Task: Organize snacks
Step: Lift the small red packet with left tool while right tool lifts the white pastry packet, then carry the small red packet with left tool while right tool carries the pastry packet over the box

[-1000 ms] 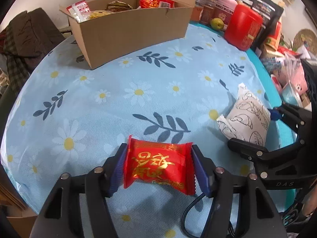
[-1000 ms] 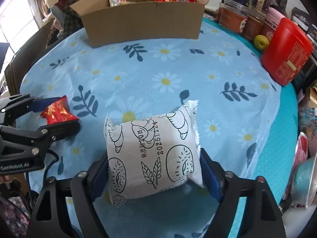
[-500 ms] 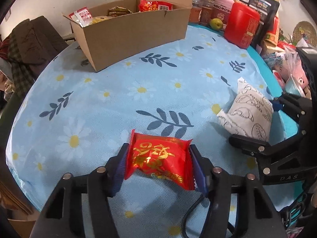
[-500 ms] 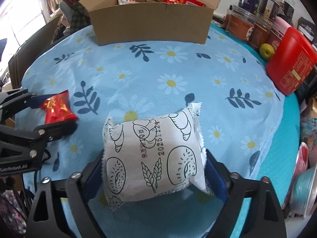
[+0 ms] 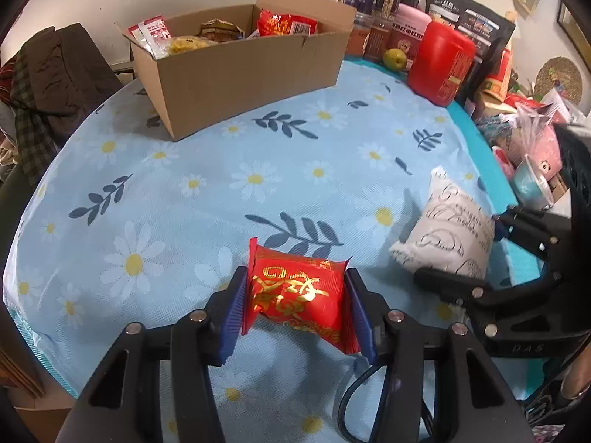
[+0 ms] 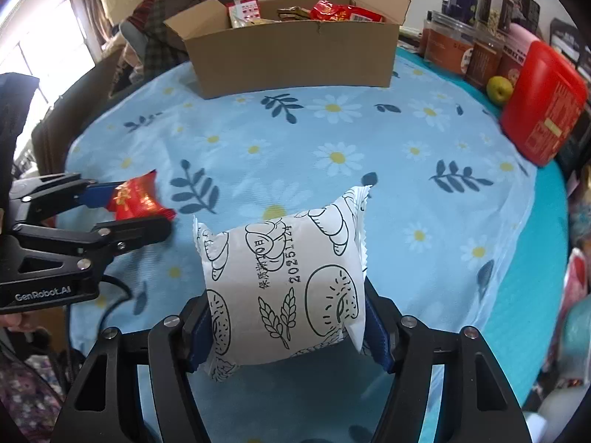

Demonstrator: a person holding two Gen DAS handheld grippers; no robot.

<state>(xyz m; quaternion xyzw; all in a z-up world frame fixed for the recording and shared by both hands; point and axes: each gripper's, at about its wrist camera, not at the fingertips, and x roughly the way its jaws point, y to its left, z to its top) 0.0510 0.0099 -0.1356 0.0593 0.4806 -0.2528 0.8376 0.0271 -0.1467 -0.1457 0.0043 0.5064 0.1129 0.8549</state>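
A red snack packet with gold print sits between the blue pads of my left gripper, whose jaws are closing and press on its two sides; the wrapper is crumpled and tilted. A white bread packet with black drawings stands between the pads of my right gripper, whose jaws are also closing and squeeze it. Both grippers are low over the near part of the daisy tablecloth. An open cardboard box with several snacks inside stands at the far side.
A red canister, a green fruit and several jars line the table's far right. Dark clothes hang over a chair at the far left. Bags and bowls crowd the space past the right table edge.
Both pairs of jaws have narrowed onto their packets. The red packet now looks crumpled and tipped up, and the white packet is pinched narrower. Neither hand has travelled much.
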